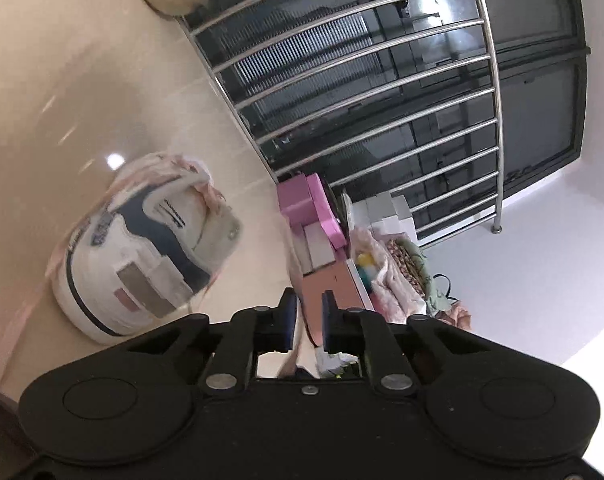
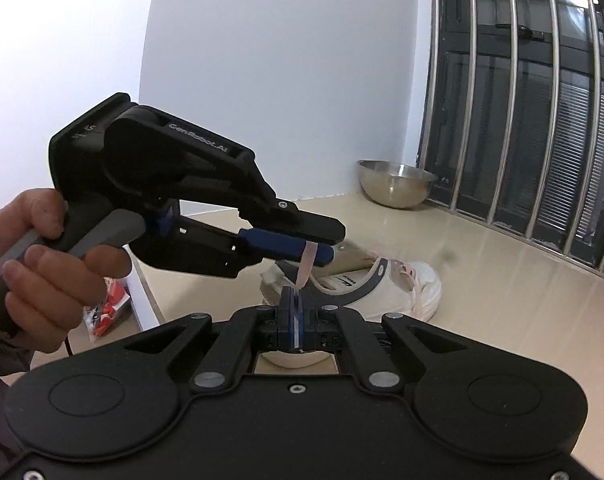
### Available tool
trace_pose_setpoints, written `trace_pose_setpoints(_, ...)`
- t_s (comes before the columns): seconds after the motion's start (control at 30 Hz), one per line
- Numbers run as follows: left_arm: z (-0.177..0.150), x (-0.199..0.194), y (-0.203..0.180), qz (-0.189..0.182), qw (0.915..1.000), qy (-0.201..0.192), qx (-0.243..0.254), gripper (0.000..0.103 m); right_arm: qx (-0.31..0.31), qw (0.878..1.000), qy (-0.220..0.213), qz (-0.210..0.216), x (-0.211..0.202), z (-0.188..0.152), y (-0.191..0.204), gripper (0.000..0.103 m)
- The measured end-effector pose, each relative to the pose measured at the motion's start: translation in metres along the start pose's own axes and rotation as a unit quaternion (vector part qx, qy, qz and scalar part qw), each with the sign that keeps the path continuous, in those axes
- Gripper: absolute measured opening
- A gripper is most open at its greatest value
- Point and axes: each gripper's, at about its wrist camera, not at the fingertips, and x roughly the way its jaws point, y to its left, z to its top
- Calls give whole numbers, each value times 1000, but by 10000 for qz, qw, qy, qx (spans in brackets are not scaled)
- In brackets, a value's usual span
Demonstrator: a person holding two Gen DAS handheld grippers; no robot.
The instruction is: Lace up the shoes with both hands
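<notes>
A white sneaker (image 2: 382,288) with navy trim and pink laces lies on the beige floor; the left wrist view shows it from the heel (image 1: 141,240). My right gripper (image 2: 295,294) is shut on a pink lace (image 2: 305,268) that rises from its pads. The lace runs up between the fingers of my left gripper (image 2: 322,246), which a hand (image 2: 41,256) holds just above the right one. In the left wrist view the left gripper (image 1: 306,300) shows a narrow gap between its blue pads, and a blurred strip of lace passes through that gap.
A steel bowl (image 2: 396,184) sits on the floor by a metal railing (image 2: 522,120) in front of dark windows. Pink boxes (image 1: 310,208) and a pile of cloth lie along the wall. A red packet (image 2: 109,308) lies at the left near a white board.
</notes>
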Motion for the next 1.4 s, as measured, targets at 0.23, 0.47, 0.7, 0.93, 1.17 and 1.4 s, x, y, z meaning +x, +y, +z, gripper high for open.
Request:
trace_pose_setpoints(0.23, 10, -14, -5, 51, 9997, -229, 112, 12, 24, 10000, -28, -40, -8, -4, 11, 1)
trace_pose_setpoints(0.47, 17, -27, -11, 162, 9988, -384, 265, 5, 108, 9998, -65, -158, -10, -8, 8, 1)
trace_pose_setpoints(0.7, 17, -29, -13, 124, 9992, -296, 217, 2, 34, 9997, -245, 35, -9, -1, 15, 35)
trace_pose_setpoints(0.93, 12, -27, -9, -135, 9997, -215, -47, 2, 175, 9983, -523, -167, 17, 18, 19, 29)
trace_pose_setpoints(1.17, 18, -40, -6, -155, 9993, -348, -26, 44, 733, 9941, -798, -43, 20, 12, 14, 1)
trace_pose_setpoints(1.4, 19, -37, -5, -193, 9994, -281, -25, 35, 503, 9967, -641, -60, 18, 10, 21, 1)
